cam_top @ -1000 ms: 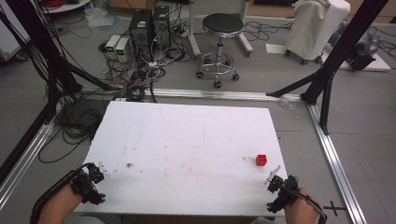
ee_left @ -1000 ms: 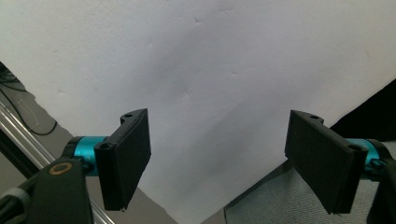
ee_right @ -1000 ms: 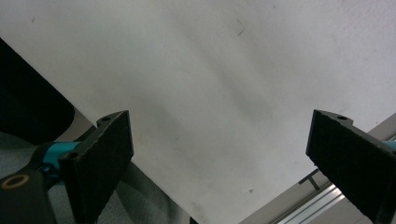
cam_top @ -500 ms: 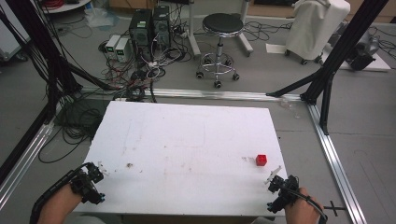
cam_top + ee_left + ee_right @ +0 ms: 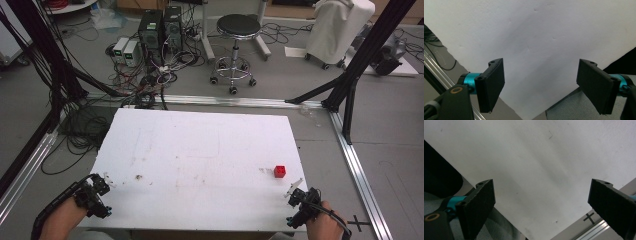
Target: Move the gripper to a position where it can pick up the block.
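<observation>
White worktop [image 5: 200,150] is flanked at its near corners by the left gripper [image 5: 92,195] and right gripper [image 5: 300,202], fingers spread apart and empty, seemingly readied. A red cube [image 5: 280,171] is seen just beyond the right gripper.

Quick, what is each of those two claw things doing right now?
Left gripper: open, jaws wide apart, holding nothing.
Right gripper: open, jaws wide apart, holding nothing.

Overhead camera looks forward; gripper cameras closely share the table [image 5: 200,150].
</observation>
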Demonstrator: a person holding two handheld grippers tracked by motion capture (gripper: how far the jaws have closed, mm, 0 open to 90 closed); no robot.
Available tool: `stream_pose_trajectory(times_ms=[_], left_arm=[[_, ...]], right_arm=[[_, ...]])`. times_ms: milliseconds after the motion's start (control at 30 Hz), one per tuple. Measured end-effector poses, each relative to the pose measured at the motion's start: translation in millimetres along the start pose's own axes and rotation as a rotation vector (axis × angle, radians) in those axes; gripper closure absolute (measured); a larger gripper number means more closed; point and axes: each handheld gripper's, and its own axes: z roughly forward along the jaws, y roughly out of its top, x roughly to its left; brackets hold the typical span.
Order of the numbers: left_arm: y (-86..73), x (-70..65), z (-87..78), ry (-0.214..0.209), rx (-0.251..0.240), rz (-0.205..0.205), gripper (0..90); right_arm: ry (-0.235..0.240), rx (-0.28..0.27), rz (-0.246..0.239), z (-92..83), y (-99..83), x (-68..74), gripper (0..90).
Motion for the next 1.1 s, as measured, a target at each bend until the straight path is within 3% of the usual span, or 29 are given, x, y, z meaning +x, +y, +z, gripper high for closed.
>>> stream_pose_trajectory(times_ms=[300, 400, 700, 1100], left_arm=[[-0.6, 0.2, -1.2, 0.005, -0.004, -0.001, 22.8], [-0.3, -0.2, -0.4, 0.000, -0.005, -0.004, 22.8], [-0.3, 0.2, 0.6, 0.005, -0.002, -0.007, 22.8], [1.5, -1.3, 0.5, 0.007, -0.005, 0.004, 22.8]], right_arm=[[0.020, -0.038, -0.010, 0.6, -3.3, -12.5, 6.6], [0.042, -0.084, -0.032, 3.5, -5.9, -21.6, 6.6], [0.040, -0.100, -0.063, 2.2, -5.8, -47.7, 6.6], [0.018, -0.141, -0.168, -9.3, 7.7, -85.7, 6.6]])
